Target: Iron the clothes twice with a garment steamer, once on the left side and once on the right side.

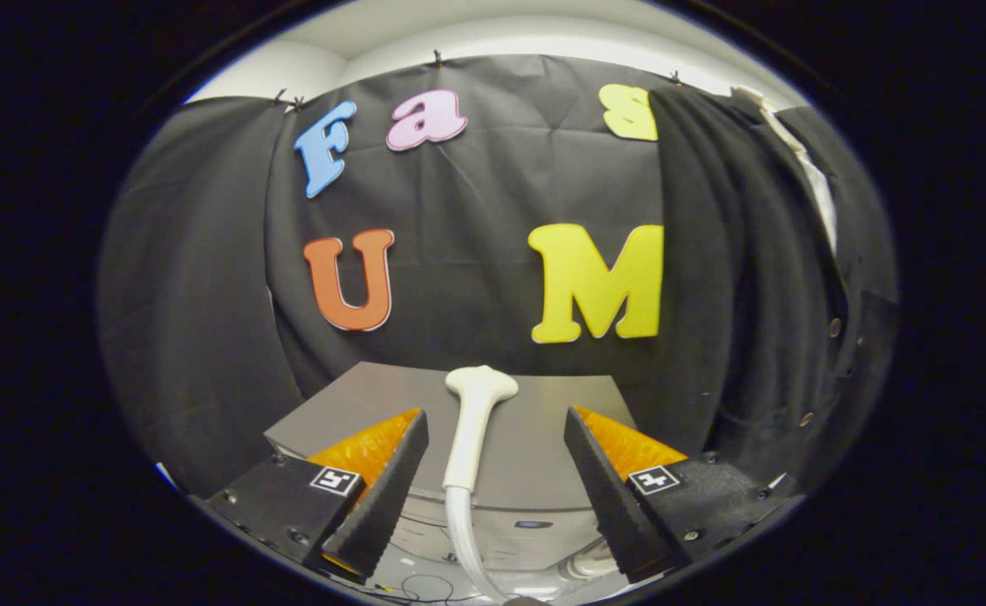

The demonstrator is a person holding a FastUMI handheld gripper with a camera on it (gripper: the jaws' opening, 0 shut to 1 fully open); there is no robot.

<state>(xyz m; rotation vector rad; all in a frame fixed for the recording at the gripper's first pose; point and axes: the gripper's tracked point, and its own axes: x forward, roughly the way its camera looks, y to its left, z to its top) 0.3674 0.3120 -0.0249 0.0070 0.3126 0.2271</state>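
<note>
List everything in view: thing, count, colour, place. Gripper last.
steamer head: 1, white, standing upright between the fingers, over the grey box
hose: 1, white, running down from the steamer head, low between the fingers
box: 1, grey, just ahead of the fingers, under the steamer head
garment: 1, black with small buttons, hanging beyond the right finger, against the wall
hanger: 1, white, at the top of the garment
wall: 1, black cloth, behind everything
cables: several, dark, thin, on the floor below the box
gripper: 1, fingers open, either side of the steamer head, not touching it
</note>
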